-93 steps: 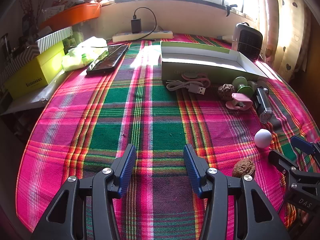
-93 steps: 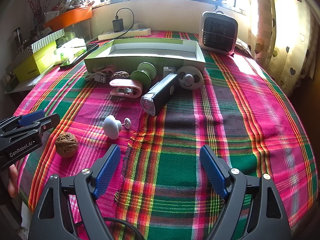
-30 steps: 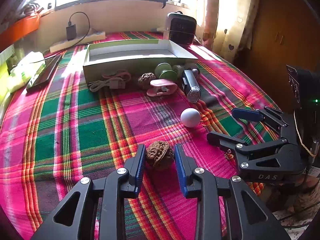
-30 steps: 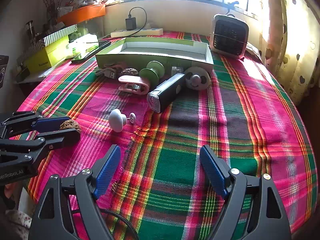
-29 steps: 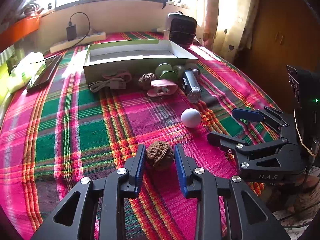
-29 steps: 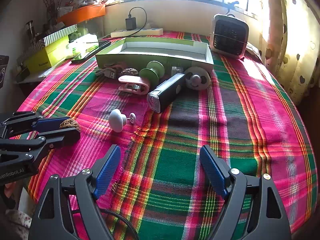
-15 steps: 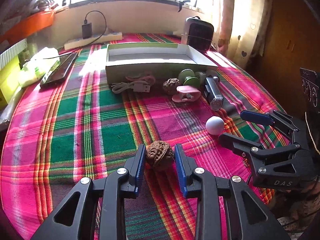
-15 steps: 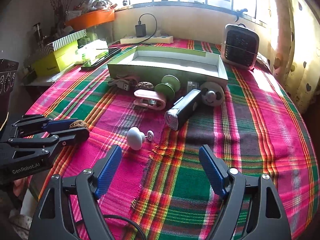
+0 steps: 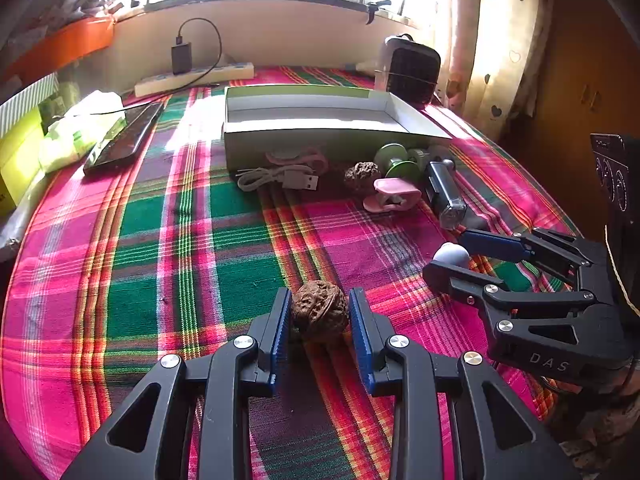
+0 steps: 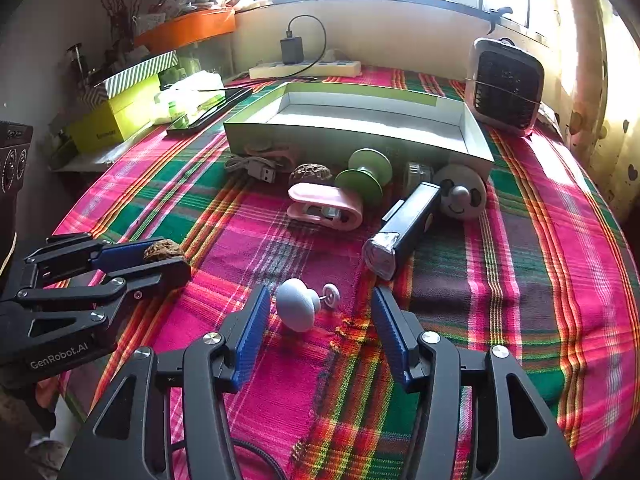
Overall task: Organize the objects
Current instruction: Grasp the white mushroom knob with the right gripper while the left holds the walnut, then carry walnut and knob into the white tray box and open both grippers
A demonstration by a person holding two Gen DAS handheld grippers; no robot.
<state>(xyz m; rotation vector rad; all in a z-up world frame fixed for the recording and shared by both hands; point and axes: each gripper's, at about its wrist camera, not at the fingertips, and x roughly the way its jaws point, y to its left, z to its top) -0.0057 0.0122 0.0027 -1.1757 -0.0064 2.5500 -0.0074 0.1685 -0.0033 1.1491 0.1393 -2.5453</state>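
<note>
The left gripper point(image 9: 320, 314) has its jaws clamped on a walnut point(image 9: 319, 311), held just above the plaid cloth of the desk, well short of the open box point(image 9: 320, 136) that lies straight ahead of it. The right gripper point(image 10: 318, 322) has its jaws apart, with the white knob point(image 10: 297, 308) sitting between them on the cloth, its round head toward the left jaw and its thin stem with the small disc pointing off toward the right jaw and away. So the knob's long axis runs roughly across the gap, and the right gripper is plainly the nearer one. Closing there would likely pinch head and stem end-on, which may slip.
</note>
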